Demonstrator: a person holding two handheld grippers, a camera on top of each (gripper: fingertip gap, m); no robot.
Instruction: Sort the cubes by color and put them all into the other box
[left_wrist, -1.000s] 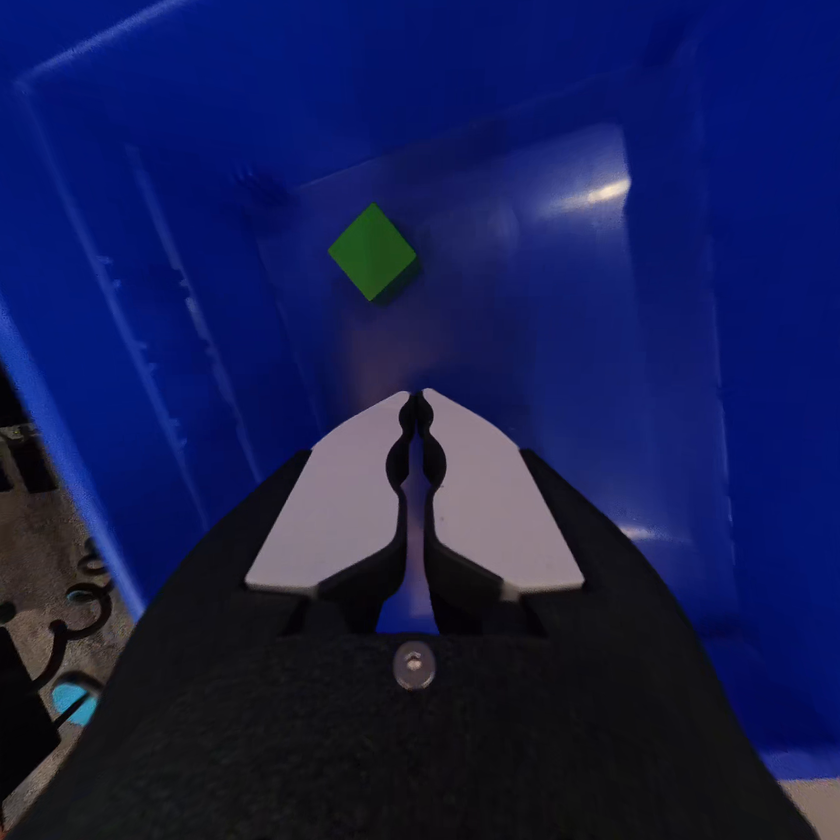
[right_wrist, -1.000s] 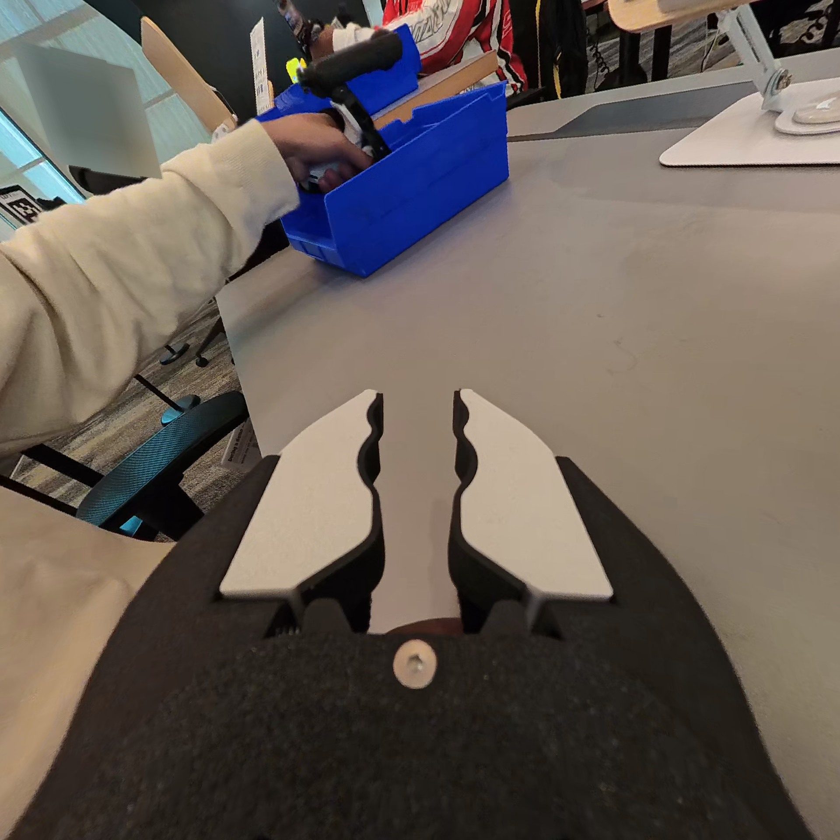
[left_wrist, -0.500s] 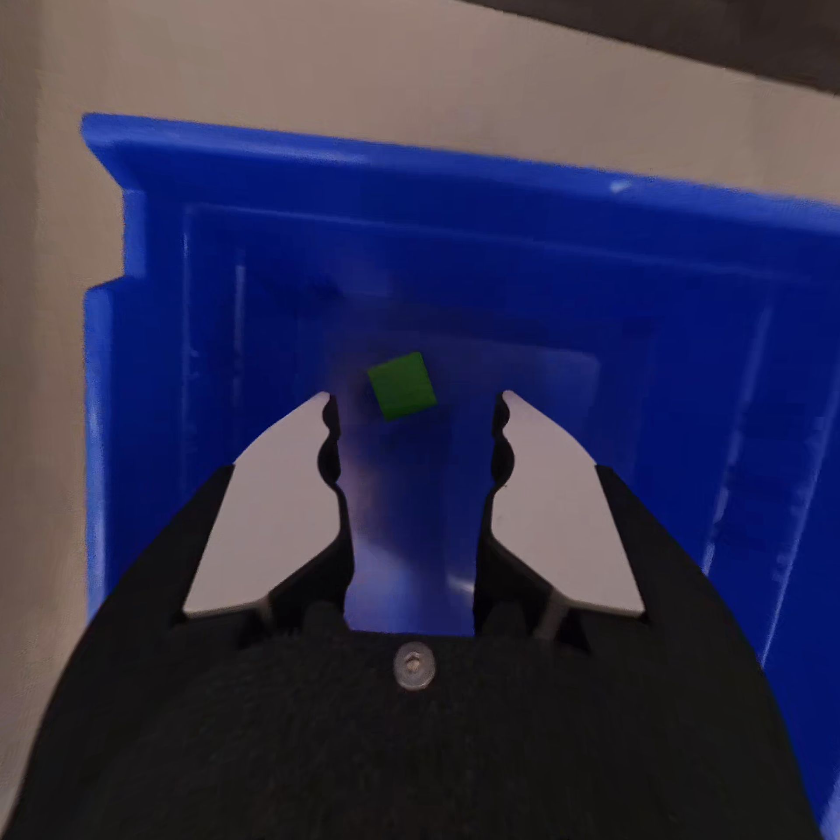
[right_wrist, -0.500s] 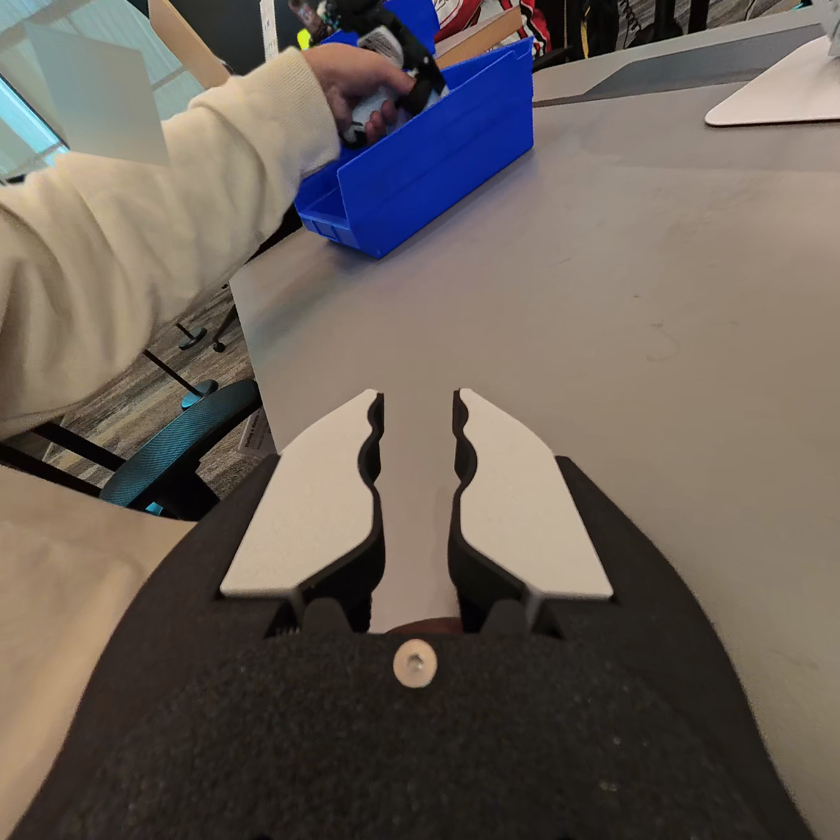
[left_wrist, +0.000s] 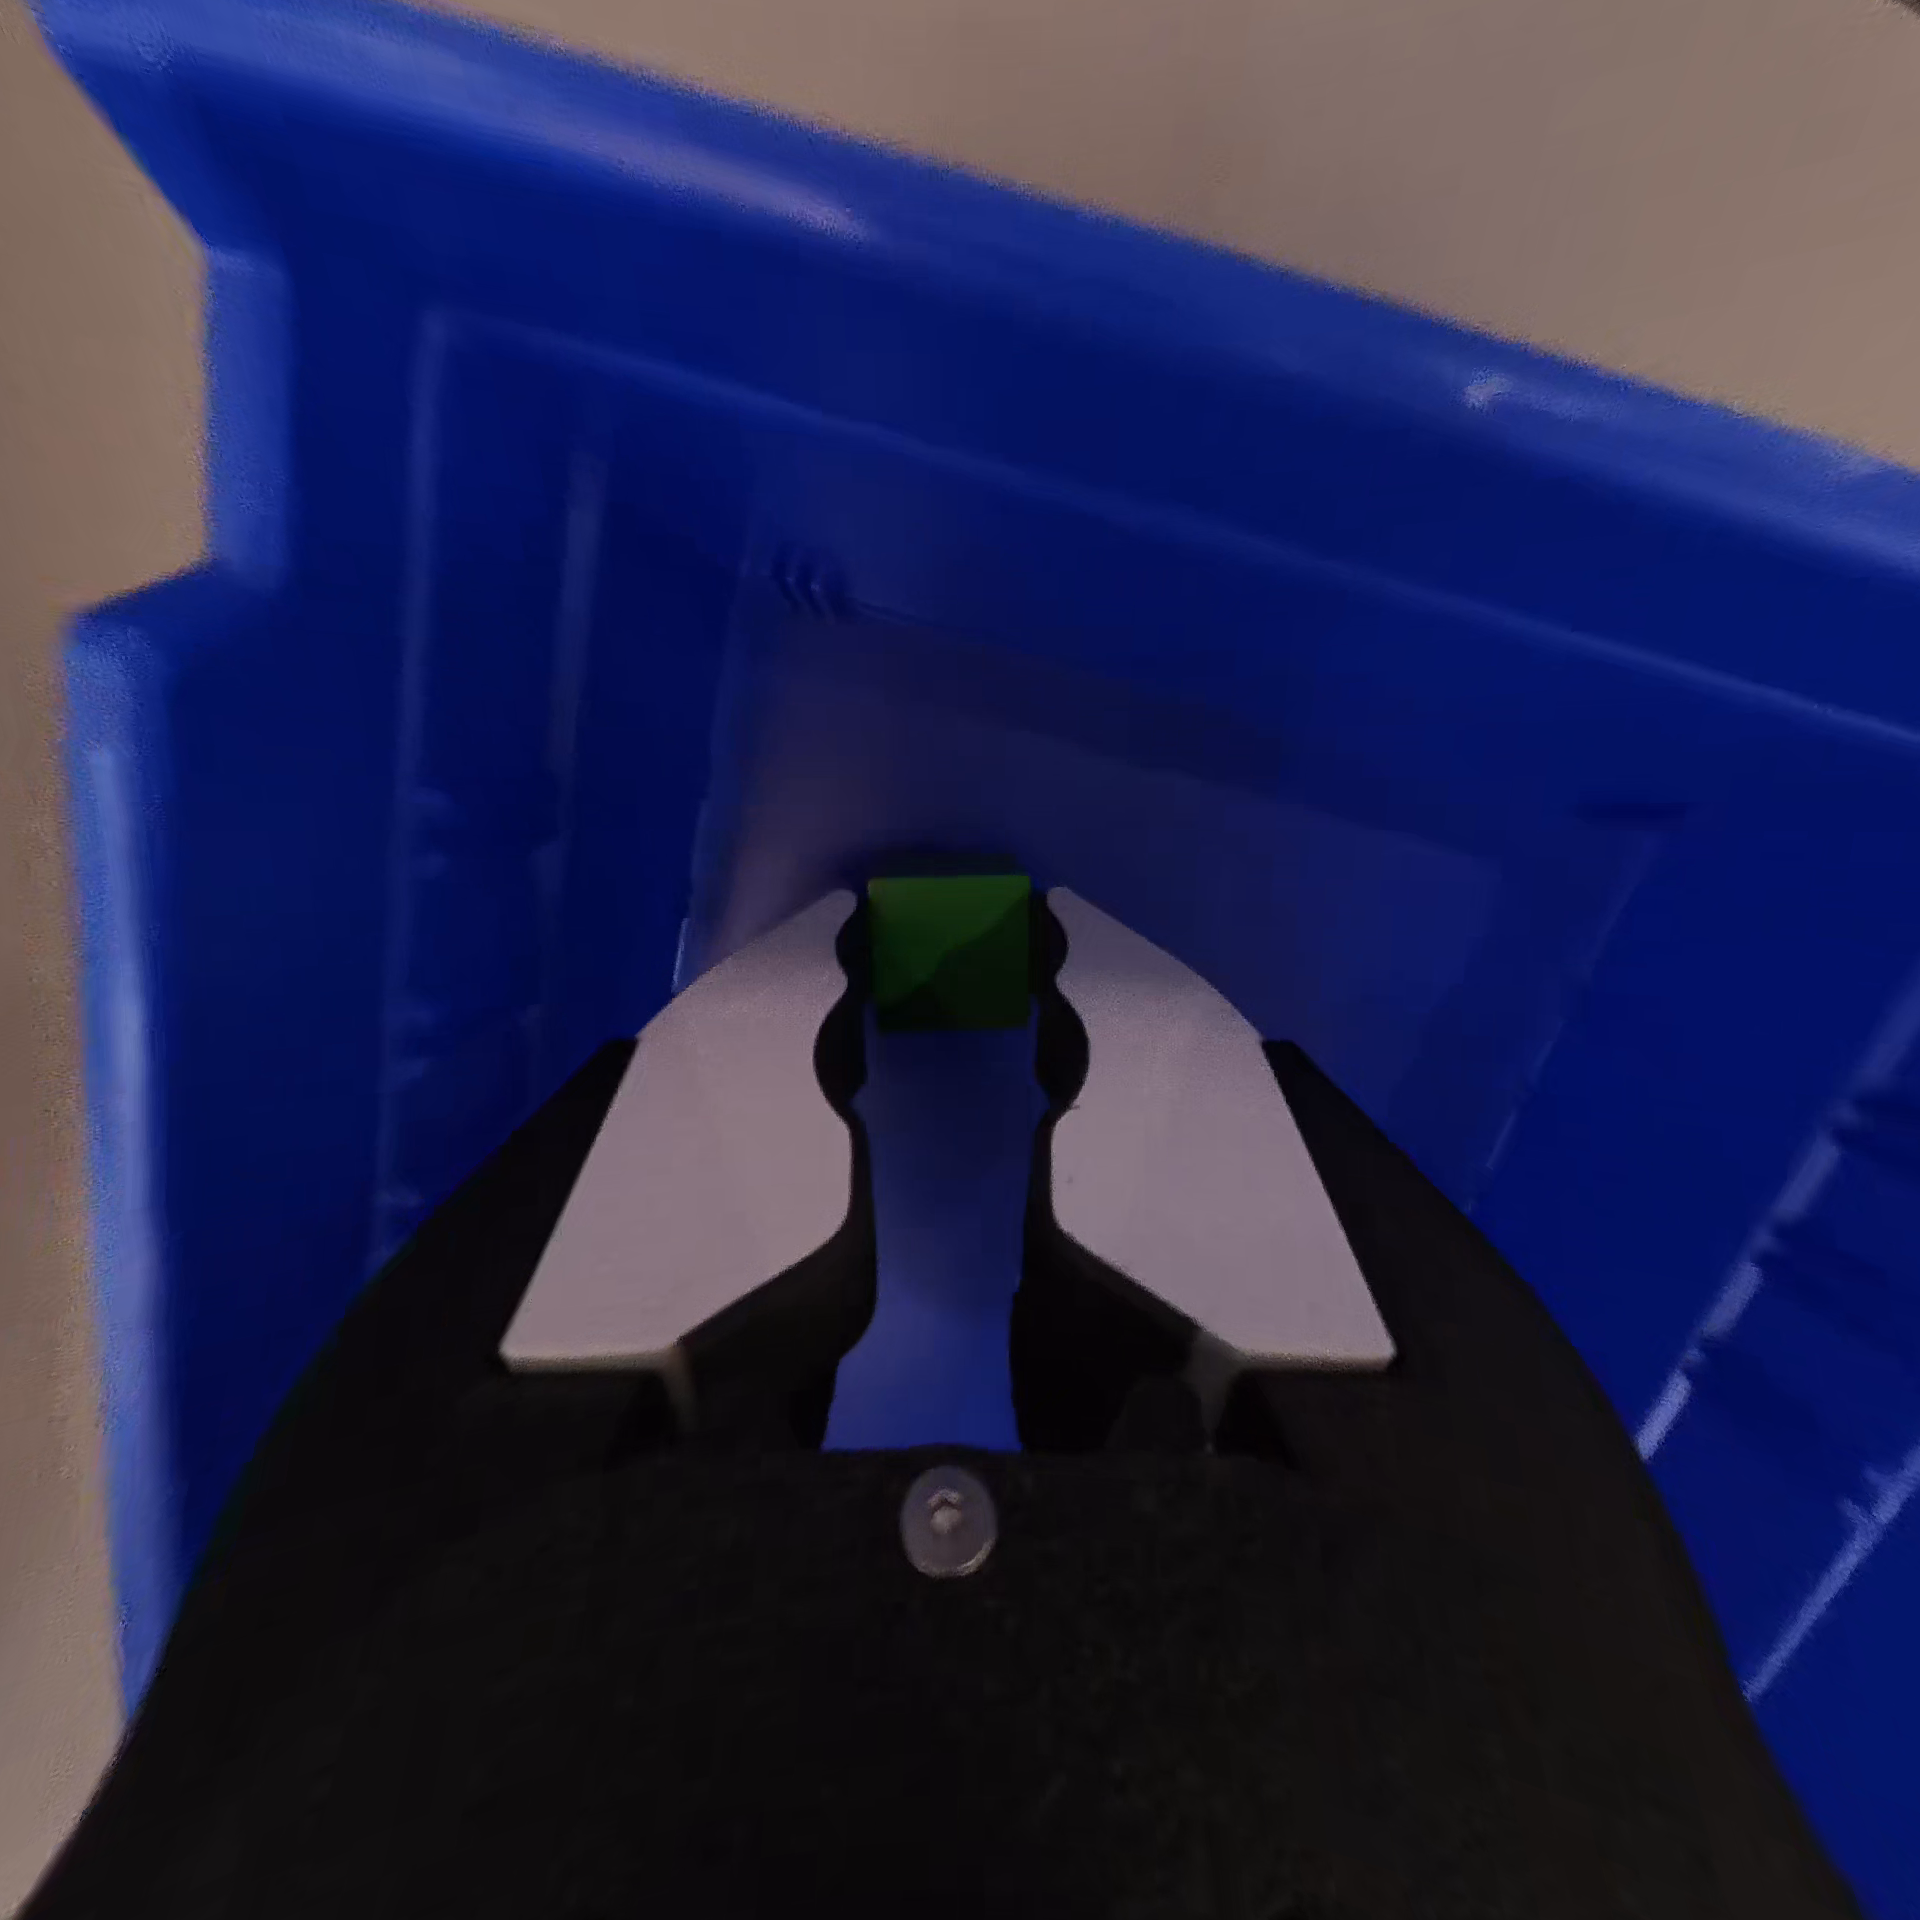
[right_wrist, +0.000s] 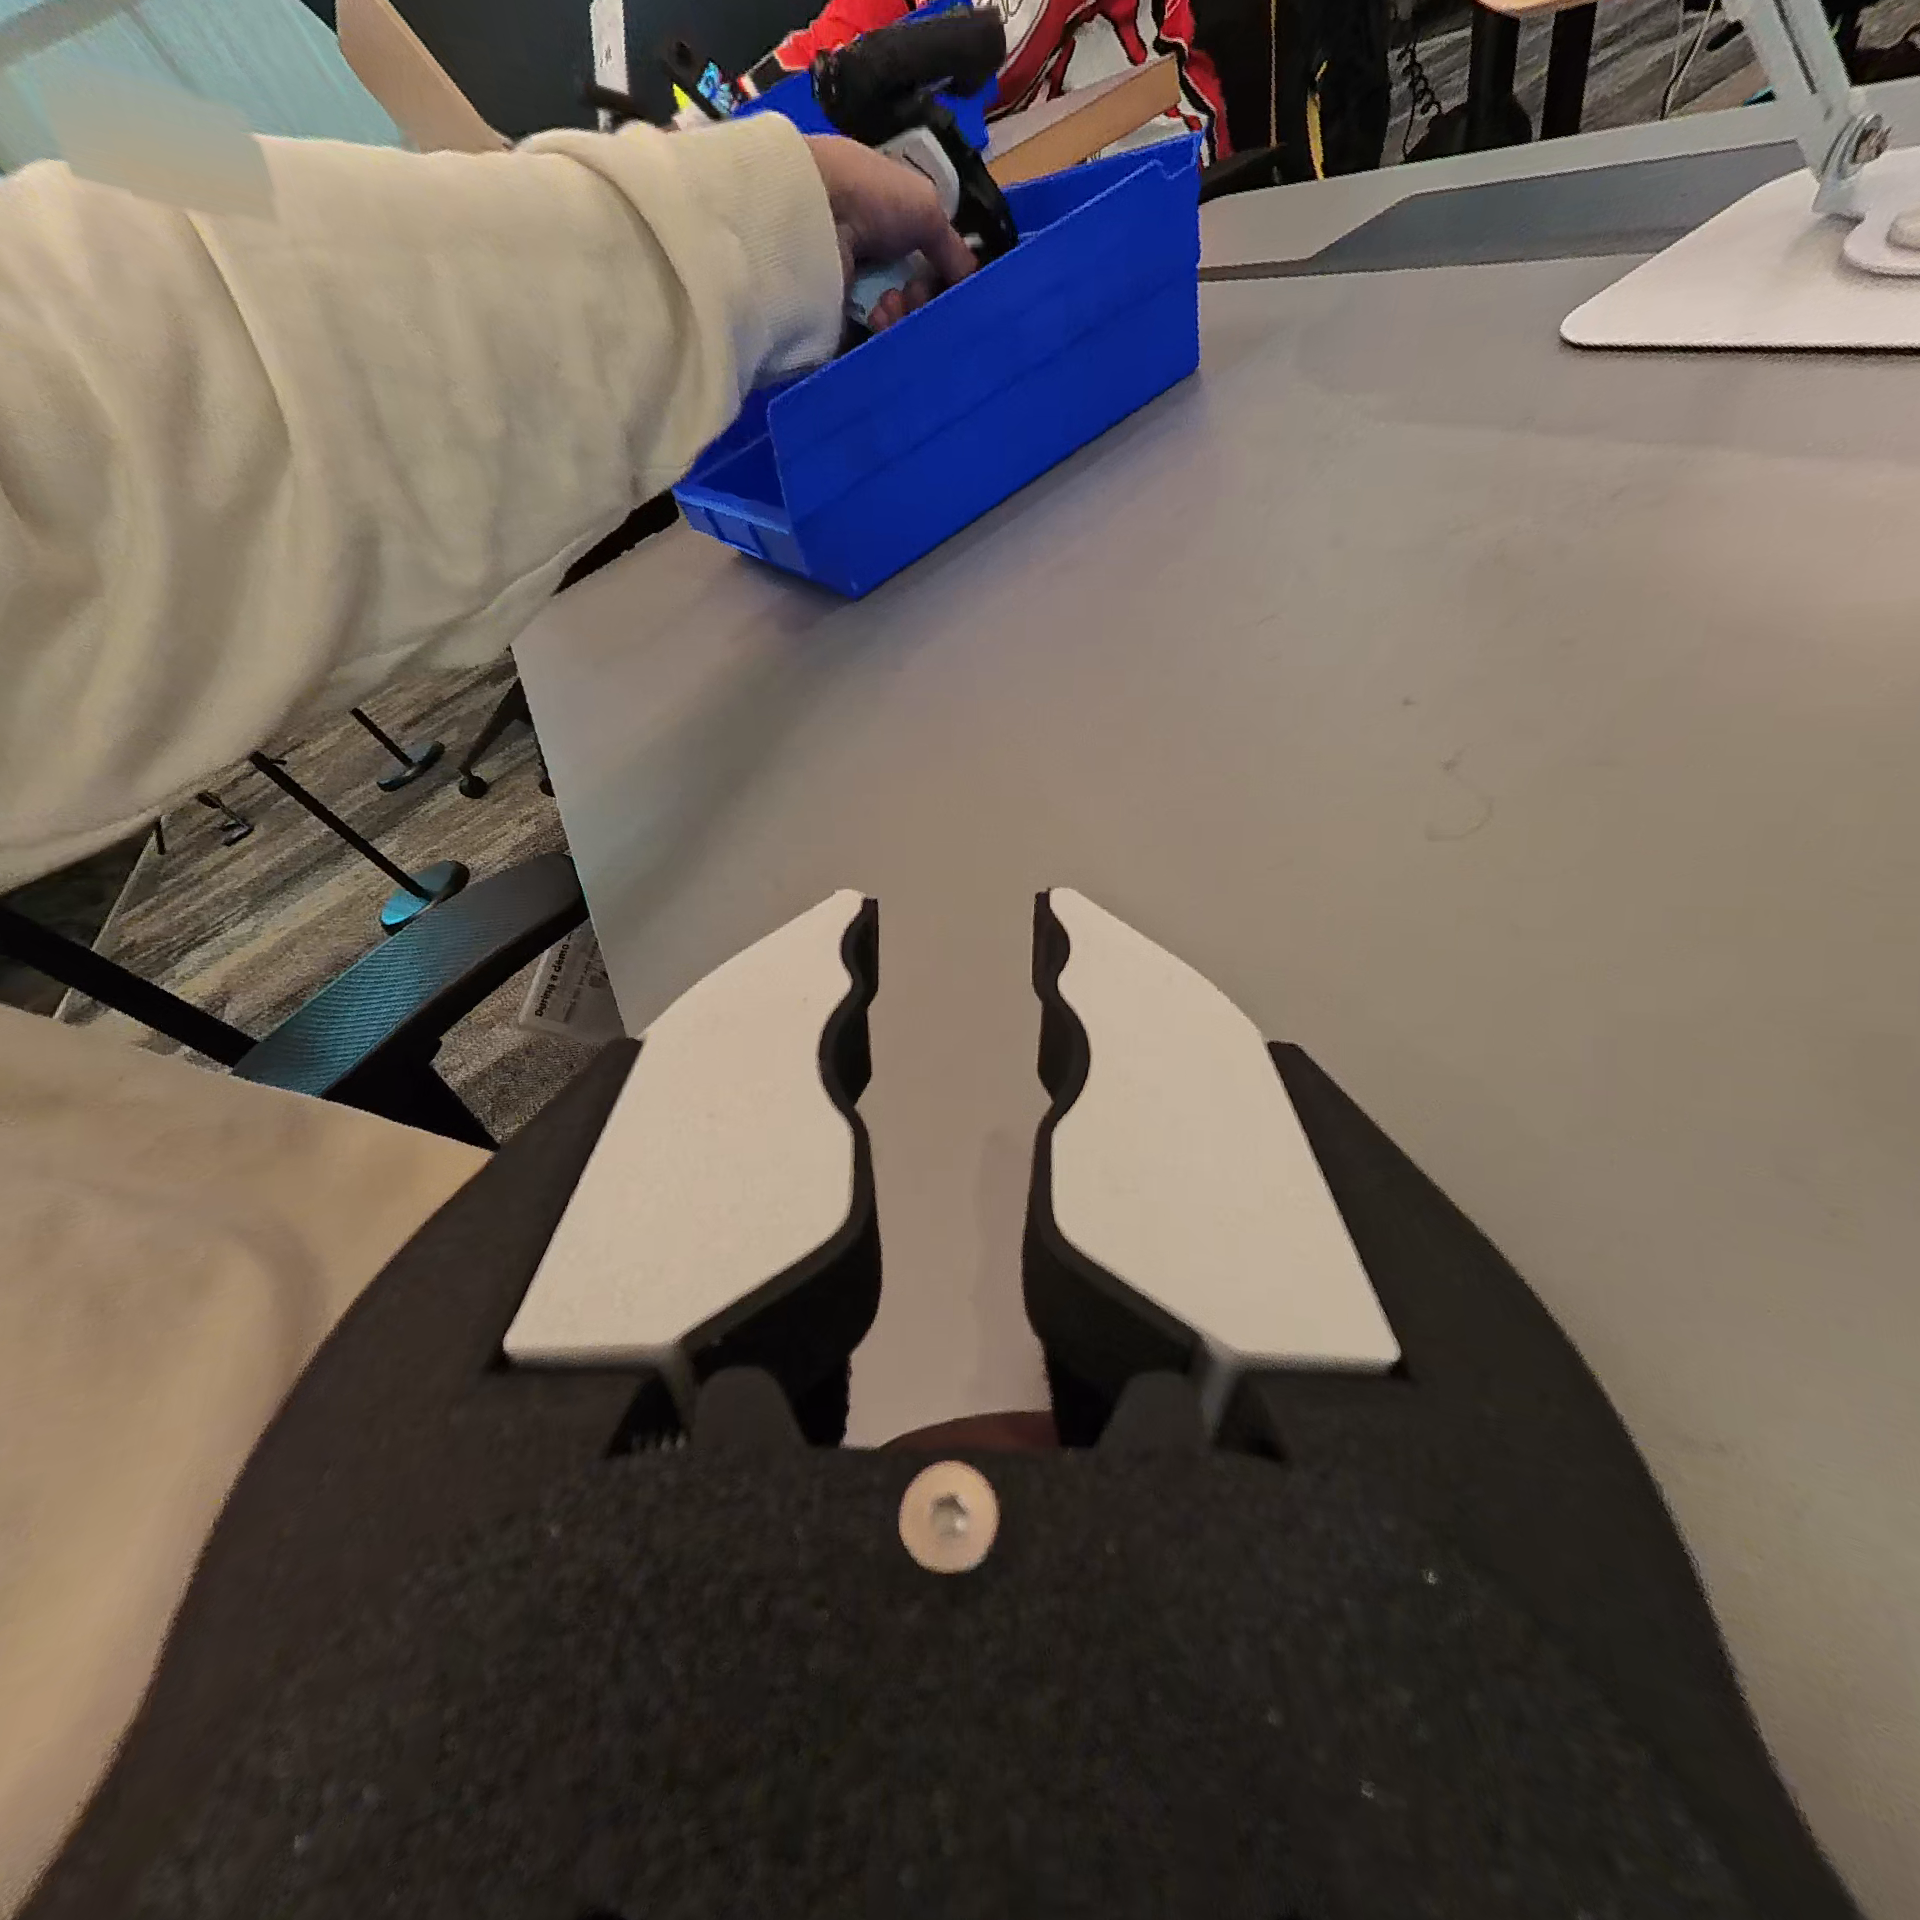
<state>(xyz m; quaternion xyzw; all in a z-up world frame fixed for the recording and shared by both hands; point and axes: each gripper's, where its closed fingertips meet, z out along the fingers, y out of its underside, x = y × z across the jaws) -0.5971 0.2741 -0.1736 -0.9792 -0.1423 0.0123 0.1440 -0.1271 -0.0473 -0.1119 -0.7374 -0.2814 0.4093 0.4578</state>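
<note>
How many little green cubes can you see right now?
1. The green cube sits between the left tongs inside the blue box. More may be hidden behind the box walls or the tongs.

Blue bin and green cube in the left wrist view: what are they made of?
Blue rectangular bin: likely moulded plastic, semi-gloss, given light glints and ribbed walls. Small green cube: matte, flat faces, crisp edges, held between the left tongs; painted wood or plastic, cannot tell which.

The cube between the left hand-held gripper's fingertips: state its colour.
Green cube, best seen in the left wrist view.
</note>
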